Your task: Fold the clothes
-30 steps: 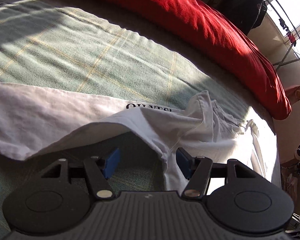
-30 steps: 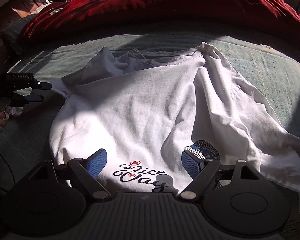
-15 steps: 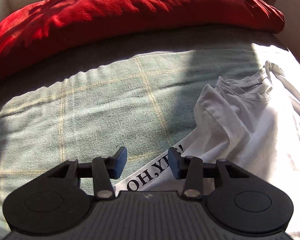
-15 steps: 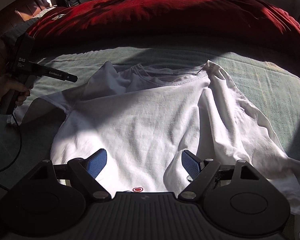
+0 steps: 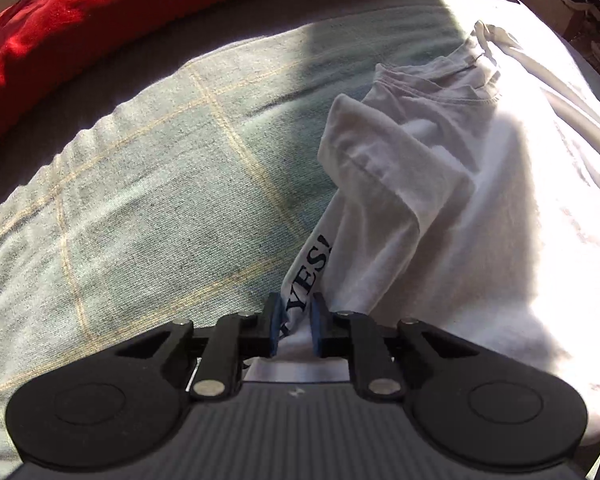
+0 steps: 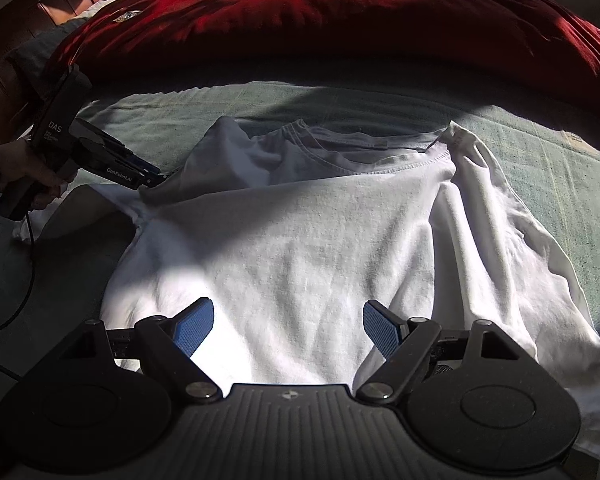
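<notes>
Now your left gripper (image 5: 295, 330) is closing on the white T-shirt (image 6: 300, 248): half a second ago its blue pads were standing apart above the printed edge, and now they are pinching in on the fabric where the "YES!" lettering (image 5: 309, 276) runs between them. By my reading, you are taking hold of the shirt's left sleeve side so a fold can be drawn across. From the right wrist view, that gripper's tips (image 6: 156, 179) are meeting the cloth just beside the sleeve seam.

Your right gripper (image 6: 288, 326) is hovering with its pads wide apart over the lower body of the shirt, gripping nothing.

The shirt itself is lying spread on the green checked blanket (image 5: 140, 200), collar (image 6: 352, 156) toward the red duvet (image 6: 340, 20), its right side rumpled.
</notes>
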A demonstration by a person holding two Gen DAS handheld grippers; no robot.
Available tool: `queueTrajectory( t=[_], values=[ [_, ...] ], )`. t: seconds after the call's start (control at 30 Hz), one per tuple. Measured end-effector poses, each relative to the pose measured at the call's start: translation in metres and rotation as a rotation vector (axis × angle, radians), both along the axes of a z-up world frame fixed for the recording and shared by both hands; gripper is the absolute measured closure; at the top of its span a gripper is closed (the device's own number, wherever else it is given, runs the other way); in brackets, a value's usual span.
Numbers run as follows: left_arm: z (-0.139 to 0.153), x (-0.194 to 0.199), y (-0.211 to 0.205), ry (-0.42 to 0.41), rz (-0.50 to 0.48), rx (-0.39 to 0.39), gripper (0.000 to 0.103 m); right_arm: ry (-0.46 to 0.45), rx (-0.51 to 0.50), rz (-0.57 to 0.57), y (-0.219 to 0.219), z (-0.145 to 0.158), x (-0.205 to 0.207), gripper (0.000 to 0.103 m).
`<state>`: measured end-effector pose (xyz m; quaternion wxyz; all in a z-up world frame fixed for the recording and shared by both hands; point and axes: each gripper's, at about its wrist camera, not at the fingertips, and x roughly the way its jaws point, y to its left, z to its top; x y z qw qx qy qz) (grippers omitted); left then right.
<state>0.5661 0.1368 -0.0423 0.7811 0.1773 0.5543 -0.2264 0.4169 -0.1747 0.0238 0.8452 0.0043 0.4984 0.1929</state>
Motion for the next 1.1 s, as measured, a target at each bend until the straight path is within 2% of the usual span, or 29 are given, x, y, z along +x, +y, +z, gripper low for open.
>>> queueTrajectory(
  t=[0.1, 0.17, 0.23, 0.33, 0.4, 0.57, 0.63, 0.73, 0.8, 0.9, 0.93, 1.0, 1.1],
  values=[
    [0.01, -0.005, 0.0, -0.058, 0.018, 0.034, 0.102, -0.009, -0.006, 0.006, 0.002, 0.001, 0.003, 0.018],
    [0.021, -0.001, 0.01, -0.115, 0.078, 0.049, 0.102, -0.016, -0.016, 0.009, 0.003, 0.001, 0.004, 0.018],
    [0.027, 0.008, 0.022, -0.139, 0.136, 0.067, 0.102, -0.019, -0.027, 0.01, 0.001, 0.001, 0.005, 0.018],
    [0.024, 0.016, 0.036, -0.122, 0.195, 0.088, 0.1, -0.012, -0.032, 0.002, -0.002, -0.001, 0.007, 0.018],
    [0.019, 0.016, 0.041, -0.101, 0.213, 0.113, 0.093, -0.008, -0.032, -0.004, -0.003, -0.003, 0.008, 0.018],
    [0.008, 0.017, 0.053, -0.055, 0.258, 0.17, 0.096, -0.017, -0.026, 0.0, -0.002, 0.001, 0.008, 0.018],
    [0.015, 0.013, 0.057, -0.088, 0.279, 0.137, 0.096, -0.023, -0.026, 0.002, -0.002, 0.002, 0.008, 0.018],
    [0.04, 0.017, 0.053, -0.148, 0.302, -0.009, 0.093, -0.017, -0.014, -0.01, -0.005, 0.001, 0.008, 0.018],
    [0.054, 0.029, 0.042, -0.165, 0.295, -0.113, 0.078, -0.013, -0.005, -0.016, -0.005, 0.0, 0.009, 0.018],
    [0.057, 0.048, 0.01, -0.169, 0.229, -0.245, 0.063, -0.013, 0.003, -0.019, -0.005, -0.001, 0.009, 0.018],
    [0.053, 0.051, -0.004, -0.163, 0.19, -0.278, 0.061, -0.013, 0.006, -0.02, -0.004, -0.001, 0.009, 0.018],
    [0.044, 0.059, -0.038, -0.154, 0.084, -0.293, 0.061, -0.017, 0.012, -0.022, -0.003, -0.001, 0.01, 0.018],
    [0.023, 0.066, -0.087, -0.119, -0.07, -0.224, 0.061, -0.022, 0.015, -0.028, -0.005, 0.0, 0.009, 0.018]
  ],
)
